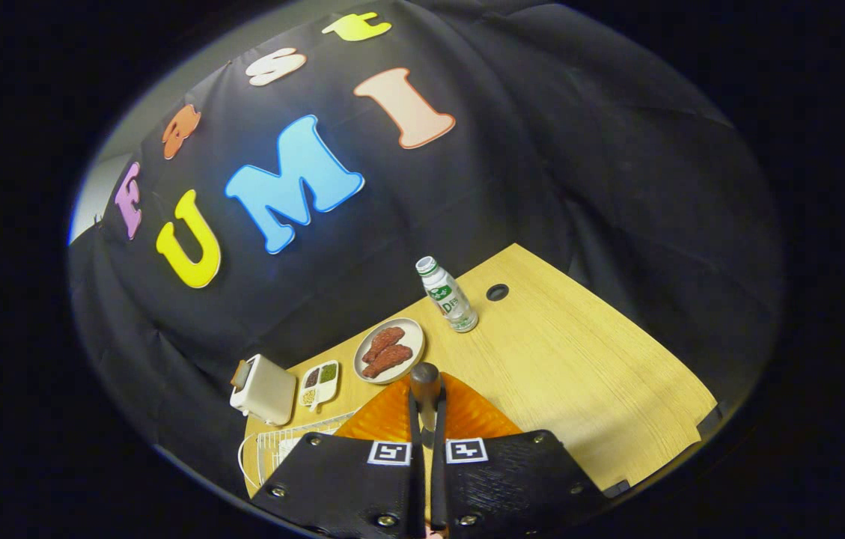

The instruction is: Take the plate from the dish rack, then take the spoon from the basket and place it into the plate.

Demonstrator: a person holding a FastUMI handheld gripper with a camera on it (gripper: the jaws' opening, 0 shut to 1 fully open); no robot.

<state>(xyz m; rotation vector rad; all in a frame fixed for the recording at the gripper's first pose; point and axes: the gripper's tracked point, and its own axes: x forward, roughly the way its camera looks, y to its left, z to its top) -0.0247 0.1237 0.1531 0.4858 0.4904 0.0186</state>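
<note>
Clearly, the spoon (426, 385) sat between the two fingers of the gripper (427, 419), its rounded dark end sticking up just past the fingertips. The fingers were drawn nearly together, both pressing on the spoon's shaft from either side. Right behind the held spoon, and partly hidden by the gripper body, lay an orange ribbed plate (467, 415) on the wooden table (579, 374). Spoon and plate overlapped in the view; contact between them could not be judged. Whether this orange piece was the plate from the rack could not be confirmed beyond its shape and position.

Beside the orange plate, on the gripper's left, part of a white wire dish rack (272, 449) showed at the table's near edge, mostly cut off by the gripper. Beyond the rack stood a cream-coloured toaster (265, 389), and next to it a small white divided dish (319, 383) with dark and green fillings in separate compartments. Just beyond the fingertips rested a round pale plate (390, 350) carrying two reddish-brown pieces of food (386, 352). Farther on stood a small white bottle (447, 294) with a green label, upright, well apart from the spoon. A round cable hole (497, 292) marked the tabletop near the bottle. Black cloth formed the booth wall behind the table.
</note>
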